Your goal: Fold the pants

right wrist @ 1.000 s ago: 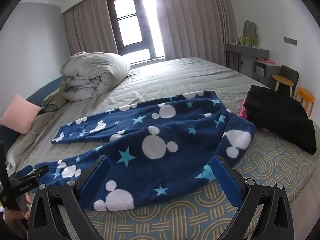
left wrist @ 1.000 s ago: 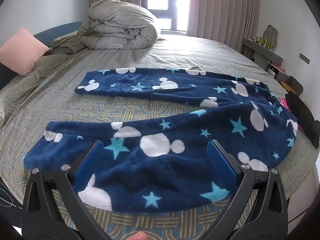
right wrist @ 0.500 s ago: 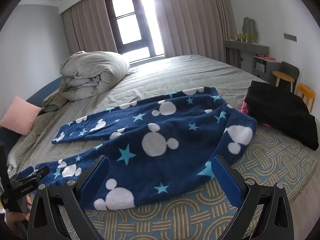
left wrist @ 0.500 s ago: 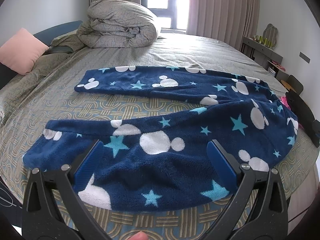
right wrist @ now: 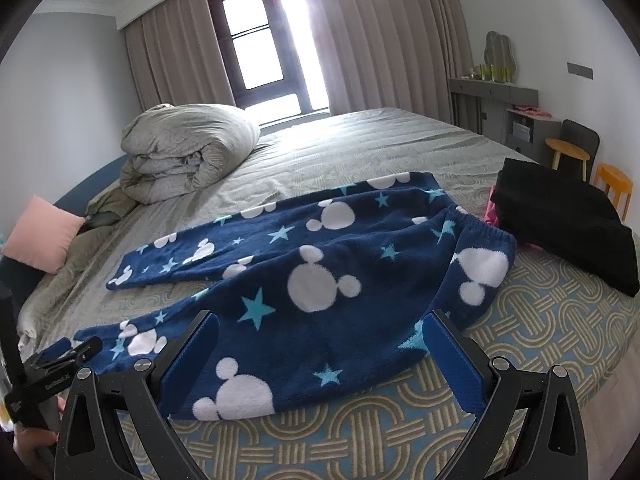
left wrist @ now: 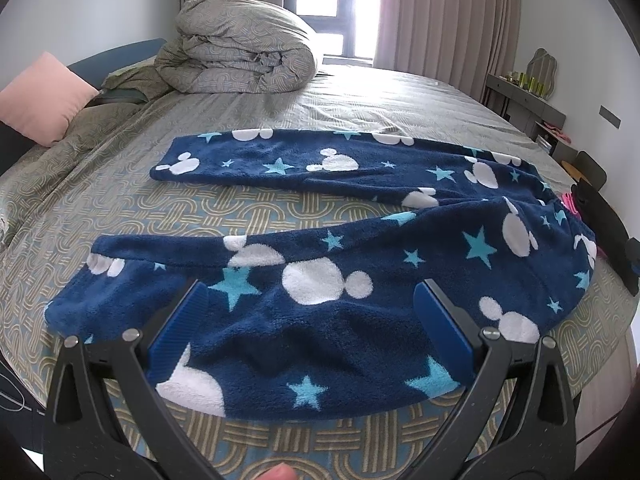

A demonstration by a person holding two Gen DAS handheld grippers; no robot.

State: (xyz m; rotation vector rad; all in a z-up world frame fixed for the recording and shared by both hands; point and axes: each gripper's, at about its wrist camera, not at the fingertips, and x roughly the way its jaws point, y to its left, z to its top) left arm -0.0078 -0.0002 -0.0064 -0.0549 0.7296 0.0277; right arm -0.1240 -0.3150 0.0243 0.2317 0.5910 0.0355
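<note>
Pants (left wrist: 340,280) lie flat near the bed's (left wrist: 240,216) front edge, long axis along it — waistband toward my right, cuffs left. Both tongs hang over the near leg, wide open, empty: left (left wrist: 312,320) nearer the cuffs, right (right wrist: 320,352) nearer the waistband.

I get daylight only, pouring in through the window (right wrist: 264,56) at the far end; its panes are blown out to white and flare into the curtains (left wrist: 440,16) beside them. A bright sheen runs down the middle of the bed (left wrist: 380,96), while the near fleece of the pants (left wrist: 320,320) reads darker, with soft shadows in its folds. Both views are sharp in the centre. My fisheye bends the bed edge into a curve, and black vignette fills all corners. The pink pillow (right wrist: 40,240) near the rim looks stretched and a little soft
</note>
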